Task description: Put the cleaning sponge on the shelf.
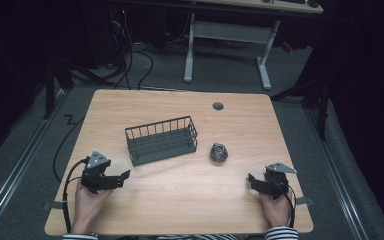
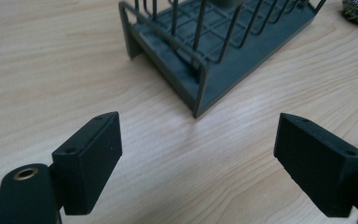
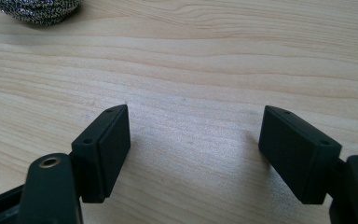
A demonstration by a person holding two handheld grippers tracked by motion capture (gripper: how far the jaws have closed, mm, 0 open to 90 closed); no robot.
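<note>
I held my left gripper point(image 1: 121, 178) and right gripper point(image 1: 253, 181) empty, jaws spread, flanking the wire basket point(image 1: 162, 140), ready for the scouring ball point(image 1: 219, 152) just right of it.

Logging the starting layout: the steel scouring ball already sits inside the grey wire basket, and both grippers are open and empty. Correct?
Not quite. The steel scouring ball lies on the table beside the grey wire basket, not inside it, as the high view shows. Both grippers are open and empty.

We saw a light wooden table point(image 1: 180, 200) with a round grommet hole point(image 1: 218, 106) near its far edge. On it stood a dark wire basket point(image 1: 162, 140) near the middle, and just right of it lay a metal scouring ball point(image 1: 219, 152).
</note>
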